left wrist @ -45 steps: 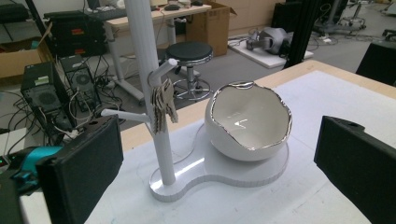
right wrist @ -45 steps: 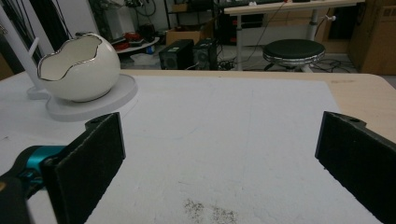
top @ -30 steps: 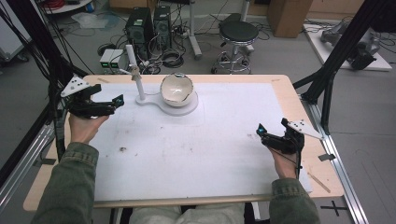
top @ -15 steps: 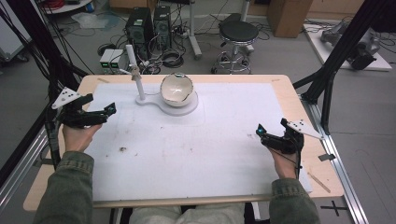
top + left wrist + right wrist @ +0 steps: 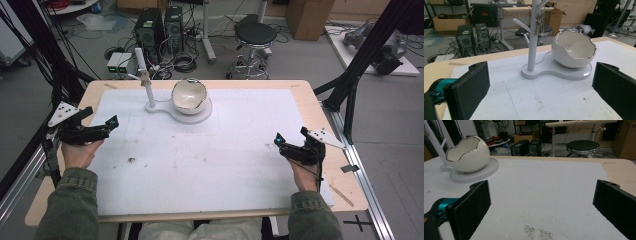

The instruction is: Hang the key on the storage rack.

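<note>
The left gripper at the frame's left edge and the right gripper at lower right are held with jaws wide, nothing between them.

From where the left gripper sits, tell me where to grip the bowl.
Grip the bowl by its jagged silver rim, one jaw inside and one outside, coming down from above. Its round, smooth body looks too wide and slippery to pinch. The left gripper, jaws open, could probably take the near edge, away from the post.
</note>
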### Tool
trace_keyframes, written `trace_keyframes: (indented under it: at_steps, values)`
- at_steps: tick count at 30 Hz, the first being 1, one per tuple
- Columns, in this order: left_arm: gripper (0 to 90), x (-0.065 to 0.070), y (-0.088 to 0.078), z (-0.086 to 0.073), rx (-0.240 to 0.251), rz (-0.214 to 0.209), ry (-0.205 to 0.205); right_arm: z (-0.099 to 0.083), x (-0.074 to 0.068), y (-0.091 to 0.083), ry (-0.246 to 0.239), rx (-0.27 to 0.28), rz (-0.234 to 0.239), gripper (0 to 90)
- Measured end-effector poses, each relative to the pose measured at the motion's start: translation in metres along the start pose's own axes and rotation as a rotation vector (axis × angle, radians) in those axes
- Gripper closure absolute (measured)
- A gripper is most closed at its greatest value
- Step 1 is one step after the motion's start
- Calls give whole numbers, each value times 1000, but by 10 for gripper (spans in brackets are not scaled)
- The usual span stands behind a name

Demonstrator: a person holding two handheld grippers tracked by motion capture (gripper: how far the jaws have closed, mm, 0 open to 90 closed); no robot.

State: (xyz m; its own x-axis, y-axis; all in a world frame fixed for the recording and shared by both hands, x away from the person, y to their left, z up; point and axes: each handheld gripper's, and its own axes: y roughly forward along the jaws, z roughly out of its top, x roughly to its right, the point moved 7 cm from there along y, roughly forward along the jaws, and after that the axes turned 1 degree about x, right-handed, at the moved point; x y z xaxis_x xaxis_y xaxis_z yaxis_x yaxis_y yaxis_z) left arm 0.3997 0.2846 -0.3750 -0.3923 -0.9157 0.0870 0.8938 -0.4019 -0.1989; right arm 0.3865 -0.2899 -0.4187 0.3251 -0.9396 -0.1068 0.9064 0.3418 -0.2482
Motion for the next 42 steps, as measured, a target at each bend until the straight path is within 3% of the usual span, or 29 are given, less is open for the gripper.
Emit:
trace_keyframes:
  at_steps: [4, 9, 16, 19, 23, 26, 34, 37, 40, 42]
  values:
    - [17, 1, -5, 0, 15, 7, 8, 0, 0, 0, 0, -1, 1, 5]
    - [17, 1, -11, -1, 38, 6, -13, 0, 0, 0, 0, -1, 0, 5]
    - [17, -5, -23, -14, 55, 39, -16, 0, 0, 0, -2, 0, -1, 5]
    - [17, -5, -24, -20, 54, 30, -29, 0, 0, 0, -1, -2, 1, 5]
    - [17, -7, -28, -30, 59, 58, -13, 0, -1, -1, 6, -5, -1, 5]
    - [17, -9, -34, -38, 85, 102, -14, 0, -1, -1, 5, -4, -1, 5]
    - [17, -12, -48, -54, 123, 142, -48, 0, -1, -1, 0, -4, 0, 5]
    - [17, -12, -49, -63, 99, 126, -69, -1, -2, 1, 4, -10, 1, 5]
    - [17, -10, -46, -74, 36, 102, -52, -1, -2, 3, 1, -7, 6, 5]
    - [17, -8, -46, -73, 36, 96, -49, -2, -4, 5, -5, -12, 9, 5]
